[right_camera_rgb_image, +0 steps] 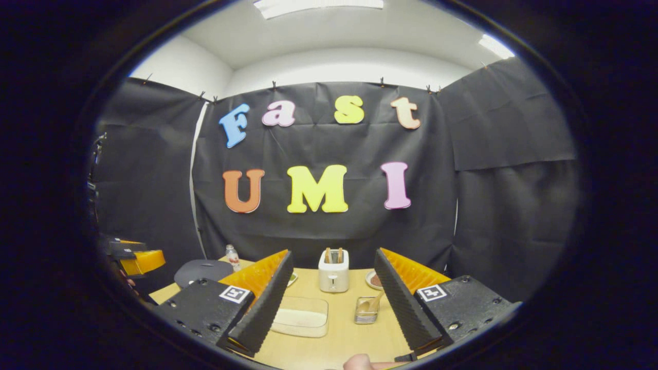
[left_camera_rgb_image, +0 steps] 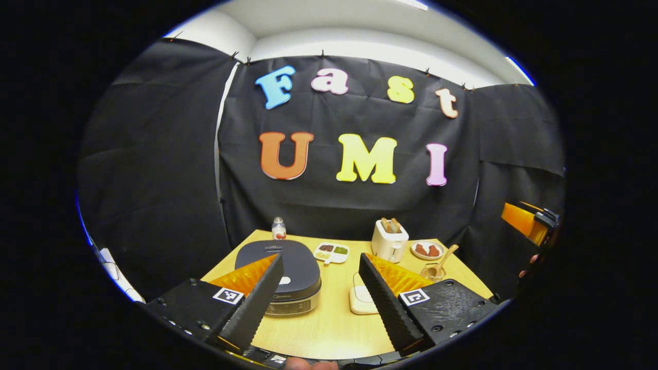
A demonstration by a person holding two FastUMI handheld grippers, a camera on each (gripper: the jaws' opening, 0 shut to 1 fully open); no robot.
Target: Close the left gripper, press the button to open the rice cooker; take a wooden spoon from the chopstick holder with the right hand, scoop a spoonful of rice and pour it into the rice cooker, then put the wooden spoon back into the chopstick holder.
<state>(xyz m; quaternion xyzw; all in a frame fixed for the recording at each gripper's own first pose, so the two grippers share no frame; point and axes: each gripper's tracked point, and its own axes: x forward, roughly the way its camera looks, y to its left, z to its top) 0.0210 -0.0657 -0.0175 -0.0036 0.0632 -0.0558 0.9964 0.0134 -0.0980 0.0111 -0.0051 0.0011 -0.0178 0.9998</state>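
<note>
The rice cooker (left_camera_rgb_image: 277, 267) is dark with its lid down and a white button (left_camera_rgb_image: 284, 280) near its front; it sits just beyond my left gripper (left_camera_rgb_image: 321, 255), whose fingers are open and hold nothing. The wooden spoon (left_camera_rgb_image: 445, 258) leans in the clear chopstick holder (left_camera_rgb_image: 433, 271) at the right of the table. A shallow container of rice (left_camera_rgb_image: 361, 299) lies between the cooker and the holder. My right gripper (right_camera_rgb_image: 333, 254) is open and empty above the near edge, with the rice container (right_camera_rgb_image: 300, 316) and the holder with the spoon (right_camera_rgb_image: 371, 303) just ahead. The cooker (right_camera_rgb_image: 203, 271) lies to its left.
A white toaster (left_camera_rgb_image: 389, 240) stands at the back, with a plate of food (left_camera_rgb_image: 427, 250) to its right and a divided dish (left_camera_rgb_image: 331, 252) to its left. A small bottle (left_camera_rgb_image: 278, 228) stands behind the cooker. The wooden table (left_camera_rgb_image: 329, 329) is bare in front.
</note>
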